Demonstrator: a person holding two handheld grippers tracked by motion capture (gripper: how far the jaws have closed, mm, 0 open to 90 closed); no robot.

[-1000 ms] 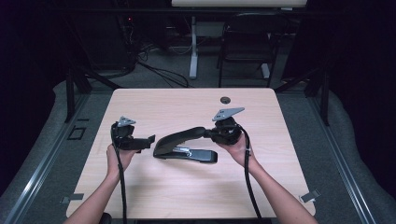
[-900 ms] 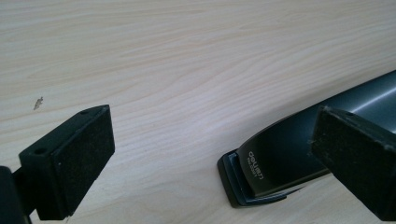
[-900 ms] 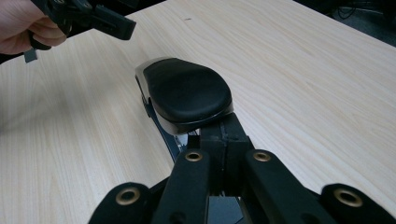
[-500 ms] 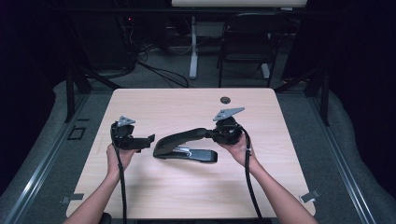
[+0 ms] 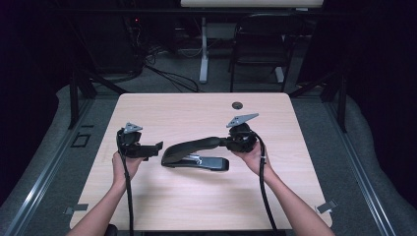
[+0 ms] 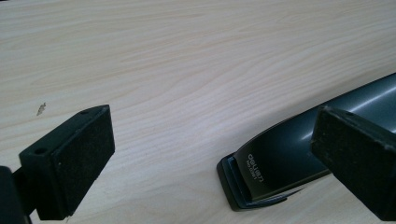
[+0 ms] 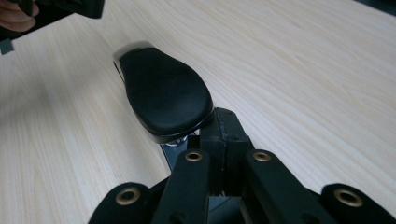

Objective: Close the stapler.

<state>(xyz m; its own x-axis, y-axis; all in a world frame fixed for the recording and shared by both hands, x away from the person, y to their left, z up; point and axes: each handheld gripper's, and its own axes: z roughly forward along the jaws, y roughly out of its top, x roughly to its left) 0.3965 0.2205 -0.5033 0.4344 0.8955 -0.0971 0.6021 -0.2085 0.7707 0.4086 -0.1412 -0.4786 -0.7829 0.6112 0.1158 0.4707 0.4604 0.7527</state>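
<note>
Stapler (image 5: 195,154) lies near the middle of the tabletop (image 5: 206,110), its flat base down and its long black arm raised at a slant, the low front end toward the person's left and the high rear end toward the right. At that raised rear end the right tongs (image 5: 230,143) are closed tight; in the right gripper view the two jaws meet just behind the stapler's rounded black top (image 7: 166,95), though whether they pinch a part of it is hidden. The left tongs (image 5: 158,146) hang just beside the stapler's front end, spread wide with nothing between the pads (image 6: 81,161); in the left gripper view the stapler's nose (image 6: 261,172) sits close to the right-hand pad. A small dark hole (image 5: 237,105) marks the tabletop beyond the stapler, well apart from it.
</note>
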